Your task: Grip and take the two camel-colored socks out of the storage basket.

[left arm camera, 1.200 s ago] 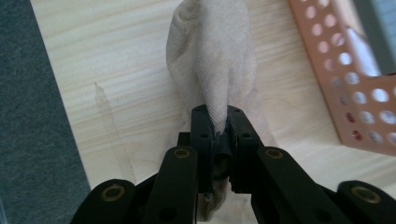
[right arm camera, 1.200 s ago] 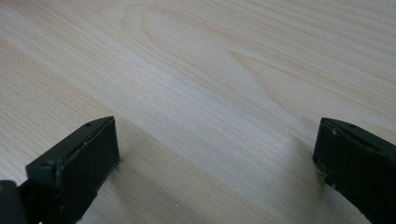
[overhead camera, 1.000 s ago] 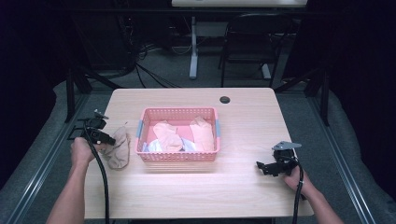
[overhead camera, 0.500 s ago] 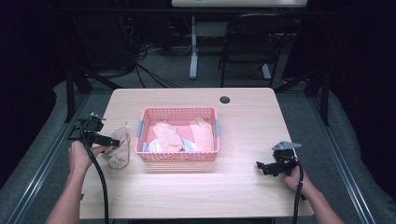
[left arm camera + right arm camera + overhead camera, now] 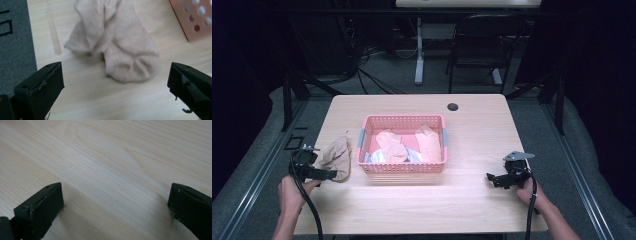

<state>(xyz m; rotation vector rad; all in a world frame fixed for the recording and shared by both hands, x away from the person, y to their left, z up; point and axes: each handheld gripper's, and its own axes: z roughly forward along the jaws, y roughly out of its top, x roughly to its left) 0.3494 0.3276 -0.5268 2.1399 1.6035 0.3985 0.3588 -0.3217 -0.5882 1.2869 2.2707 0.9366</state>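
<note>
The left gripper (image 5: 328, 174) sits low over the table (image 5: 472, 210) with its jaws spread wide and nothing between them. Just ahead of them lies a beige sock (image 5: 117, 47), crumpled on the wood and clear of both jaws. Past the sock, ahead and to the right of the gripper, stands the pink basket (image 5: 402, 168), its perforated corner showing at the upper right of the left gripper view; the sock lies just beside its outer wall. Inside the basket are more pale socks (image 5: 392, 145).

The right gripper (image 5: 490, 179) rests well apart on the far side of the basket, jaws also wide apart, with bare wood ahead of it.

By the look of it, one sock is out on the table, while several wait in the basket.
</note>
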